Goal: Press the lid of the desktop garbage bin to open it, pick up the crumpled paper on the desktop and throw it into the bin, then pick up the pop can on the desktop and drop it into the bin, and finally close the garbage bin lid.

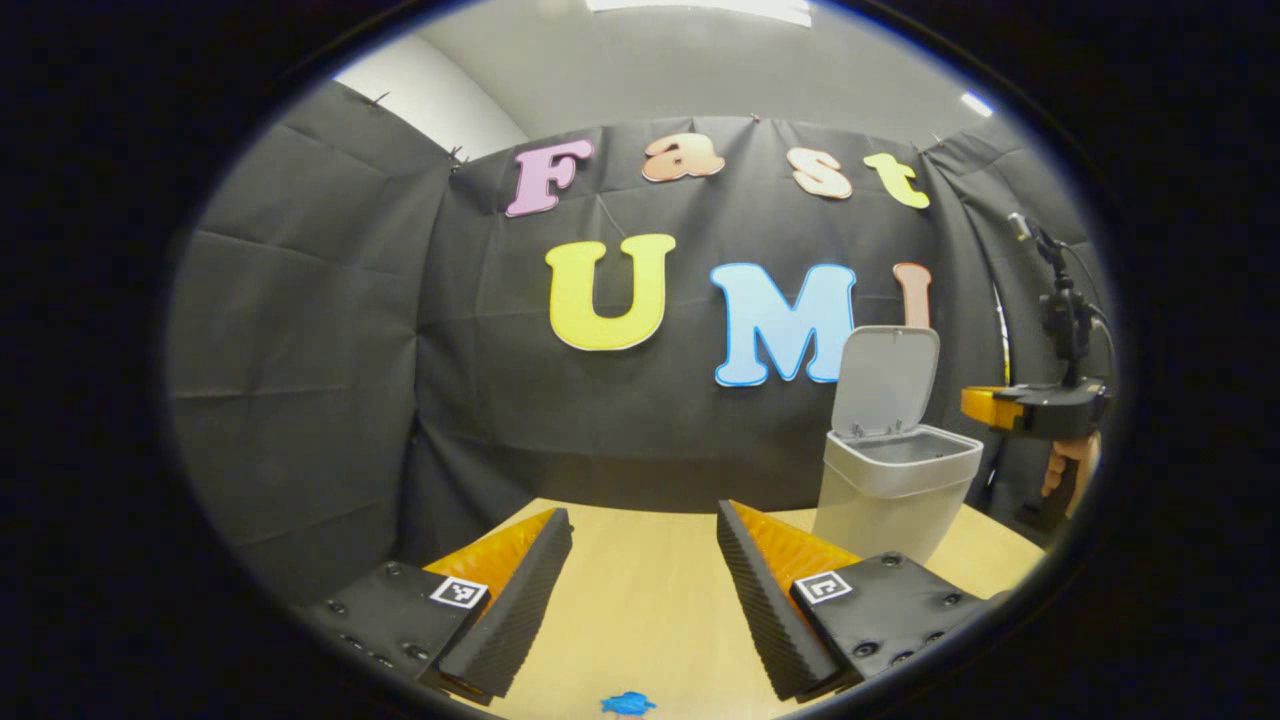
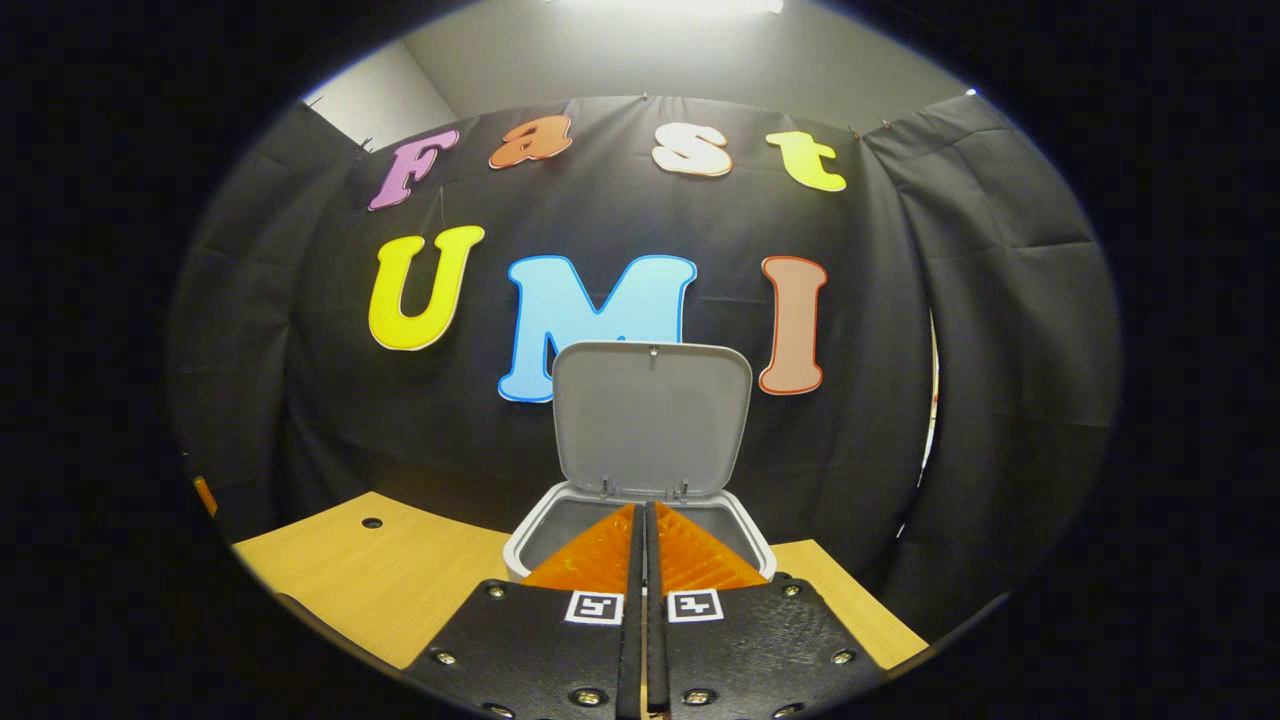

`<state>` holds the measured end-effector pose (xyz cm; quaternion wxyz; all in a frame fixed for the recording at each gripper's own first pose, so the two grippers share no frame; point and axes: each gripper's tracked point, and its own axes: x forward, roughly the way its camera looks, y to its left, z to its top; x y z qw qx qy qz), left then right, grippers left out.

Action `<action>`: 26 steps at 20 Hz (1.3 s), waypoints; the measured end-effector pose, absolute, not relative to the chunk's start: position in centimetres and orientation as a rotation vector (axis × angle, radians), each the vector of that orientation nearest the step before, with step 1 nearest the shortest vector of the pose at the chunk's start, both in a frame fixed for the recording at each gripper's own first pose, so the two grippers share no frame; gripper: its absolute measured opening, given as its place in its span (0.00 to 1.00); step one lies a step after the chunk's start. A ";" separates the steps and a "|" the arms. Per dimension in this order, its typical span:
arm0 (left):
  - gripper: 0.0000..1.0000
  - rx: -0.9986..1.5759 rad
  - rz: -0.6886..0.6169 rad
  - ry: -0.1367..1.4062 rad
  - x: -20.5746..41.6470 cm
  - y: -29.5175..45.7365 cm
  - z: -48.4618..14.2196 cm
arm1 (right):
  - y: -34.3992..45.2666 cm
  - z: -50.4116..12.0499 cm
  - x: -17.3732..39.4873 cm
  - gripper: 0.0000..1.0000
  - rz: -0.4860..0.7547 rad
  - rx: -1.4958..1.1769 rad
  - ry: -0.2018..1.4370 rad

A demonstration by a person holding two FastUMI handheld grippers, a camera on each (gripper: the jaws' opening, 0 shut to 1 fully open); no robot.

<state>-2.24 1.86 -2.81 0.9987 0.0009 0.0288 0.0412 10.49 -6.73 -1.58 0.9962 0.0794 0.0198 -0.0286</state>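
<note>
Nearest to the camera in the left gripper view are the two fingers of the left gripper point(image 1: 645, 560), spread wide apart with nothing between them, low over the wooden desktop point(image 1: 650, 620). A small blue mark point(image 1: 628, 704) lies on the desktop just in front of the lens. The garbage bin point(image 1: 895, 490) stands on the desktop, beyond the finger on the bin's side and a little further back. Its lid point(image 1: 886, 380) is raised, almost upright at the back of the bin, so the mouth is open.

In the right gripper view, the right gripper point(image 2: 645, 530) is directly in front of the bin point(image 2: 530, 540), with its tips at the near rim of the open mouth. Its fingers are pressed together and hold nothing. The same gripper appears in the left gripper view beside the bin, near rim height, on the side away from the left gripper, held by a hand point(image 1: 1065, 465).

I judge that opening the lid is done. I cannot find the crumpled paper or the pop can on the desktop parts that I can see, so I cannot tell whether they are already in the bin. If they are, the remaining step is to close the lid: the right gripper should rise above the raised lid and push it forward and down until it latches, without tipping the bin.
</note>
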 end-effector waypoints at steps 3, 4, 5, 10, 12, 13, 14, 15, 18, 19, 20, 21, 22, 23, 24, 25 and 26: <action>0.95 0.015 0.076 0.089 -2.5 2.4 -4.8 | -6.1 -1.2 8.8 0.02 -0.043 0.178 0.026; 0.95 0.021 0.072 0.100 -2.6 2.4 -5.4 | -5.8 -1.1 8.0 0.02 -0.039 0.180 0.025; 0.96 0.026 0.068 0.114 -2.8 2.5 -6.1 | -5.6 -1.1 7.4 0.02 -0.033 0.177 0.022; 0.96 0.016 0.040 0.232 -3.9 2.1 -11.3 | -4.9 -1.0 4.8 0.07 -0.036 0.165 0.000; 0.96 0.027 0.031 0.267 -4.4 2.1 -12.7 | -4.5 -1.0 3.9 0.12 -0.037 0.167 -0.008; 0.96 0.028 0.023 0.280 -4.6 1.9 -13.3 | -4.5 -1.1 3.5 0.20 -0.042 0.163 -0.010; 0.96 0.028 0.014 0.289 -4.7 1.9 -13.8 | -4.4 -1.1 3.1 0.21 -0.049 0.157 -0.008; 0.97 0.026 0.001 0.299 -4.9 1.7 -14.2 | -4.1 -1.2 2.7 0.23 -0.052 0.152 -0.004; 0.97 0.019 -0.028 0.319 -4.8 1.8 -15.1 | -3.5 -1.3 1.5 0.41 -0.063 0.151 0.011; 0.97 0.017 -0.036 0.327 -4.7 1.9 -15.5 | -3.4 -1.3 1.2 0.46 -0.071 0.148 0.013; 0.96 0.018 -0.042 0.333 -4.7 2.0 -15.9 | -3.2 -1.4 0.7 0.46 -0.080 0.143 0.016; 0.96 0.024 -0.051 0.340 -4.7 2.0 -16.2 | -3.2 -1.5 0.5 0.46 -0.089 0.141 0.018; 0.96 0.036 -0.059 0.350 -4.6 2.0 -16.6 | -2.5 -1.4 0.0 0.47 -0.081 0.146 0.023; 0.96 0.047 -0.069 0.362 -4.6 2.1 -17.1 | -2.4 -1.6 -0.3 0.67 -0.092 0.150 0.030; 0.97 0.055 -0.084 0.375 -4.6 2.1 -17.8 | -2.4 -1.7 -0.6 0.70 -0.101 0.154 0.033; 0.96 0.061 -0.100 0.387 -4.6 2.0 -18.3 | -2.3 -1.7 -0.8 0.70 -0.112 0.158 0.036; 0.96 0.067 -0.115 0.400 -4.7 1.9 -18.9 | -2.0 -1.9 -1.2 0.70 -0.116 0.163 0.045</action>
